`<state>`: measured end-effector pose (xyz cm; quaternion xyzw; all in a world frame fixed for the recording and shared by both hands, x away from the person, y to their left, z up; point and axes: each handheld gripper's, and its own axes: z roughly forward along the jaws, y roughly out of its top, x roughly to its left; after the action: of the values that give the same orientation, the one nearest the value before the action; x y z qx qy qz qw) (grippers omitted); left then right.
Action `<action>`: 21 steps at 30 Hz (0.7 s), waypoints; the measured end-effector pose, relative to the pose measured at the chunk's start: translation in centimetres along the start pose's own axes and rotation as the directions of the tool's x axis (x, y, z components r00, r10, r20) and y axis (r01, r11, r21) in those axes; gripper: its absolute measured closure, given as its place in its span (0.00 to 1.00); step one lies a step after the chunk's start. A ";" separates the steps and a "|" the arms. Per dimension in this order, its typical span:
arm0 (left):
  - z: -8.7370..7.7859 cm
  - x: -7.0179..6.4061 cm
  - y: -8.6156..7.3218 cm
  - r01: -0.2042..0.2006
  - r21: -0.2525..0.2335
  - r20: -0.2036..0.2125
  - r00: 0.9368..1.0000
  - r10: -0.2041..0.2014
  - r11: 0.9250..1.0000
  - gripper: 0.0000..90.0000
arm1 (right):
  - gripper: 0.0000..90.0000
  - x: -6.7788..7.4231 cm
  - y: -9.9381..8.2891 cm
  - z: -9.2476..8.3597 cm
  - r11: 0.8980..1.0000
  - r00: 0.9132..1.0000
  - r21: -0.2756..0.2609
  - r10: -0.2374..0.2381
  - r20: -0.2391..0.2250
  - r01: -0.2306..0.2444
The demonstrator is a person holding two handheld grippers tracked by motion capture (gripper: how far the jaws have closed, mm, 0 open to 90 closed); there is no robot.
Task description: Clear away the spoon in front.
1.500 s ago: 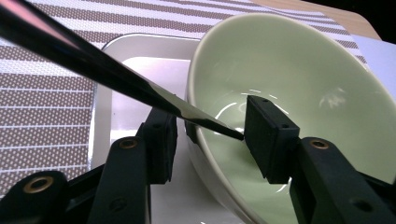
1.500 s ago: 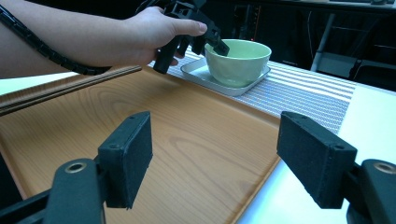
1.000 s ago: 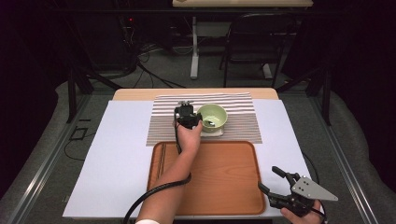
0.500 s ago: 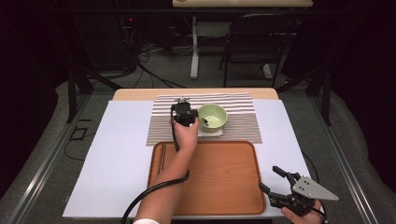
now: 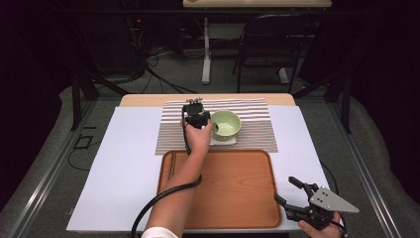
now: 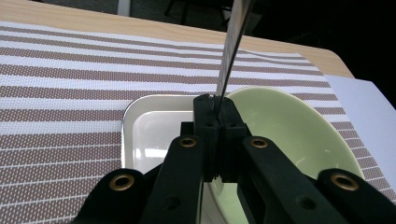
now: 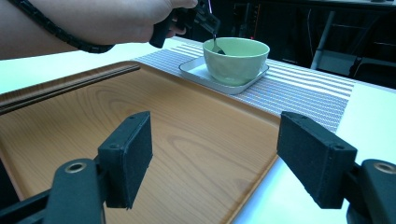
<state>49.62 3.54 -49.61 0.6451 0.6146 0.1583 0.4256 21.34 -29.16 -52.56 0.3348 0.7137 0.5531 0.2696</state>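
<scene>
Two grippers, nearest first: my right gripper (image 5: pixel 286 190) hangs off the near right corner of the tray, its jaws spread wide with nothing between them.
Tray: the brown wooden rectangular tray (image 5: pixel 233 183) lies bare between me and the work, my left forearm reaching across it.
Left gripper: my left gripper (image 6: pixel 215 105) has just been closing and now pinches the thin metal spoon (image 6: pixel 229 56) by its handle, pads pressed together on it.
Where the spoon is: its handle rises steeply from the pads and its dark end dips into the pale green round ceramic bowl (image 5: pixel 227 124).
Risk, slip: the handle is narrow and smooth, so I judge it could twist or slide in the pads if I lift fast.
Risk, bowl: the bowl sits on a small white square plate (image 6: pixel 154 135). Dragging the spoon against the rim could tip the bowl or shove it off.
Risk, plate: a nudge could also slide the plate on the brown and white striped woven mat (image 5: pixel 257 134).
Surface: the mat lies on a white sheet (image 5: pixel 124 163) that covers a light wooden table (image 5: pixel 148 99).
Room: dim beyond, with grey floor, trailing black cables (image 5: pixel 158 74), a dark chair (image 5: pixel 262 54) and another desk.
</scene>
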 end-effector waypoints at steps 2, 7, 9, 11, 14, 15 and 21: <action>0.1 0.0 0.2 0.003 0.006 0.004 1.000 -0.003 1.000 0.99 | 0.29 0.0 0.0 0.0 1.000 1.000 0.000 0.002 -0.002 -0.002; 0.2 0.0 0.6 -0.005 0.012 0.009 1.000 0.005 1.000 0.99 | 0.29 0.0 0.0 0.1 1.000 1.000 0.001 -0.002 -0.002 0.002; 0.1 -0.1 0.8 -0.009 0.010 0.014 1.000 0.008 1.000 0.99 | 0.29 0.0 0.0 0.1 1.000 1.000 0.002 0.002 -0.002 -0.002; -0.1 -0.2 1.1 -0.015 0.011 0.013 1.000 0.014 1.000 0.99 | 0.29 0.0 0.0 0.1 1.000 1.000 0.002 -0.002 -0.001 0.002; -0.3 -0.4 1.6 -0.019 0.006 0.017 1.000 0.019 1.000 0.99 | 0.29 0.0 0.0 0.1 1.000 1.000 0.001 -0.003 -0.002 0.003; -0.5 -0.4 1.8 -0.019 0.003 0.018 1.000 0.019 1.000 0.99 | 0.29 0.0 0.0 0.1 1.000 1.000 0.002 -0.002 -0.001 0.002; -1.5 -0.7 3.0 -0.038 -0.017 0.025 0.999 0.038 0.999 0.99 | 0.29 0.0 0.0 0.1 1.000 1.000 0.003 -0.001 -0.001 0.001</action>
<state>50.35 3.73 -46.29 0.6551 0.5954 0.1630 0.4356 21.39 -29.11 -52.57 0.3344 0.7148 0.5520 0.2692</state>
